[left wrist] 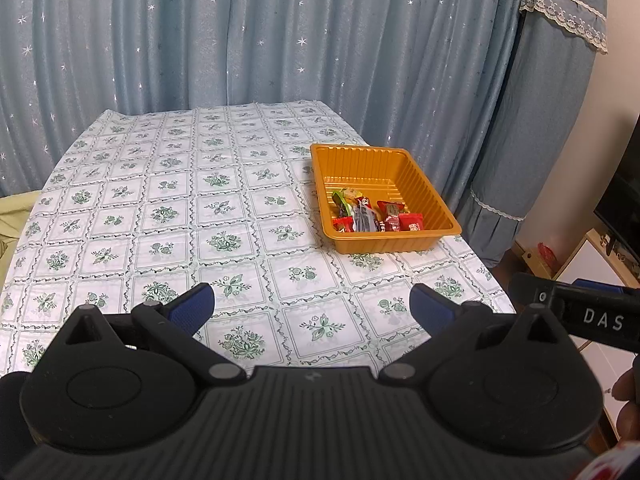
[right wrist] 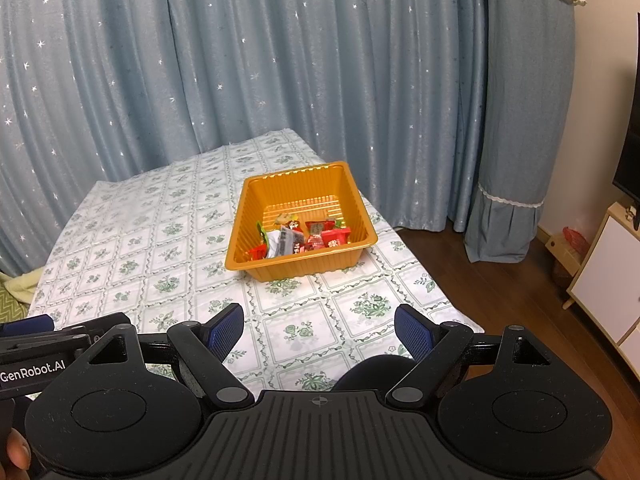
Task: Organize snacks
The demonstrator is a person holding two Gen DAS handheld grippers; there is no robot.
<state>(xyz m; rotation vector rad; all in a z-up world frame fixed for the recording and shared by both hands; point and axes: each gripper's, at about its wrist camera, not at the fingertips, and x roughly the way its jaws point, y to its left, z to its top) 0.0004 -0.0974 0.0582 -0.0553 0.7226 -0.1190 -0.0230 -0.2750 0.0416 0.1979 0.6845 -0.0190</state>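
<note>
**Desk:** What does the frame carry?

**Photographer:** Wrapped snacks [left wrist: 374, 214] heaped at the near end of an orange ribbed tray [left wrist: 436, 200], which sits toward the right edge of a worktop [left wrist: 168, 200] under a floral cloth. Both grippers hang back at the near edge. The left gripper [left wrist: 312, 308] and the right gripper [right wrist: 319, 330] have their blue pads spread wide with nothing between them.

**Desk:** Why that stance?

**Photographer:** I read it as the sorting done or paused. No loose snack shows on the cloth, and both grippers stand well short of the tray.

**Desk:** Any difference between views?

**Photographer:** The right wrist view adds wooden floor [right wrist: 500, 276] beside the worktop and a white cabinet [right wrist: 604, 268]. The left shows far more bare cloth on the left.
</note>
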